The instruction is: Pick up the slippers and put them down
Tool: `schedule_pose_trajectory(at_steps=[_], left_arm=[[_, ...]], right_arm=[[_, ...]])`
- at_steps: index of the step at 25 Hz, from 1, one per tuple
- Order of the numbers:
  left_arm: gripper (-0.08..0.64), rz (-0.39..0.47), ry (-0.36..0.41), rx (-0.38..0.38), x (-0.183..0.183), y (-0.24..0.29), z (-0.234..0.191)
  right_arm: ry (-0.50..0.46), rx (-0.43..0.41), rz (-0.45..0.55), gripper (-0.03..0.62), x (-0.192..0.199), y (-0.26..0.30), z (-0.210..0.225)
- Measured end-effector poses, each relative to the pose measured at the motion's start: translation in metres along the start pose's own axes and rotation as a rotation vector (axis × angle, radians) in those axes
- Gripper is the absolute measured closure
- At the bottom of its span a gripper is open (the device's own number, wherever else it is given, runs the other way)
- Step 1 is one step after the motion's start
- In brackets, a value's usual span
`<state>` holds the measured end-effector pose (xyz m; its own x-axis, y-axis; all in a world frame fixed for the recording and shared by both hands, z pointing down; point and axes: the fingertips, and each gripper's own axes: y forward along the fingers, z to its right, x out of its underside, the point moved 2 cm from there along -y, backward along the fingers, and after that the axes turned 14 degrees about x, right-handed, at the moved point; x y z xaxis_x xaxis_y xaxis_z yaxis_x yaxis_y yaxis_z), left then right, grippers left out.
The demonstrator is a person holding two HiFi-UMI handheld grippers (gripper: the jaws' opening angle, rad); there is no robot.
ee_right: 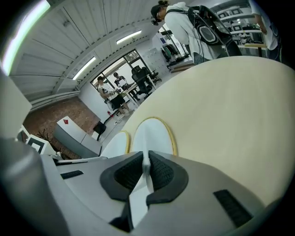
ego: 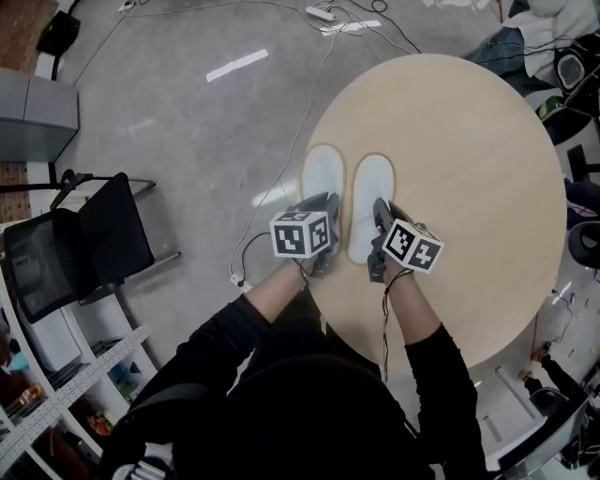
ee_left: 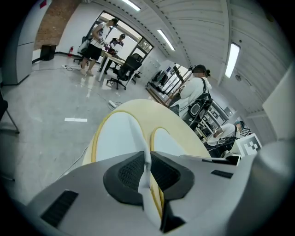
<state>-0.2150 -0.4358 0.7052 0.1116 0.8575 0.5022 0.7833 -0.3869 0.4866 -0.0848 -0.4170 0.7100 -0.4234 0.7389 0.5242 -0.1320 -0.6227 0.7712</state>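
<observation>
Two white slippers with yellowish rims lie side by side on the round wooden table (ego: 487, 169), toes pointing away from me. My left gripper (ego: 323, 236) is shut on the heel end of the left slipper (ego: 323, 173), whose white fabric is pinched between the black pads (ee_left: 126, 173). My right gripper (ego: 378, 246) is shut on the heel end of the right slipper (ego: 368, 202) in the same way, fabric caught between its pads (ee_right: 159, 173). In the left gripper view the left slipper (ee_left: 115, 133) fills the middle; the right gripper view shows the right slipper (ee_right: 152, 136) just ahead.
The slippers sit near the table's left edge (ego: 314, 141), with grey floor beyond. A black chair (ego: 84, 248) and shelving (ego: 56, 384) stand to my left. Cables (ego: 328, 28) trail on the floor. People and desks show far off in both gripper views.
</observation>
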Motion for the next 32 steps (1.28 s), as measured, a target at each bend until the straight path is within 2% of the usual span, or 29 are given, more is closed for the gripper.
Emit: schedule_pose_trajectory(at_steps=[6,10,11,14,18,22,29,32], left_arm=[[0.523,-0.005,0.015,0.007,-0.003,0.002,-0.001],[0.52,0.018,0.004,0.018,-0.007,0.0,0.001],[0.512,0.023,0.005,0.023,-0.007,0.0,0.003],[0.426,0.022,0.017,0.024,-0.003,-0.002,0.008],[0.368,0.009,0.03,-0.001,-0.006,-0.002,0.005],[0.367,0.009,0.019,0.019,-0.003,-0.012,0.008],[0.368,0.013,-0.026,0.141,0.026,-0.065,0.041],[0.368,-0.033,0.007,0.172,0.045,-0.085,0.056]], right_arm=[[-0.019,-0.015,0.002,0.557,-0.009,0.013,-0.009],[-0.041,-0.056,0.002,0.554,-0.017,0.016,-0.017],[-0.054,-0.063,0.006,0.537,-0.019,0.014,-0.019],[-0.079,-0.068,0.02,0.435,-0.023,0.005,-0.023],[-0.081,-0.047,0.031,0.408,-0.024,-0.003,-0.023],[-0.097,-0.057,0.073,0.408,-0.019,-0.023,-0.025],[-0.133,-0.12,0.153,0.415,0.0,-0.084,-0.045],[-0.124,-0.132,0.174,0.523,0.006,-0.109,-0.053]])
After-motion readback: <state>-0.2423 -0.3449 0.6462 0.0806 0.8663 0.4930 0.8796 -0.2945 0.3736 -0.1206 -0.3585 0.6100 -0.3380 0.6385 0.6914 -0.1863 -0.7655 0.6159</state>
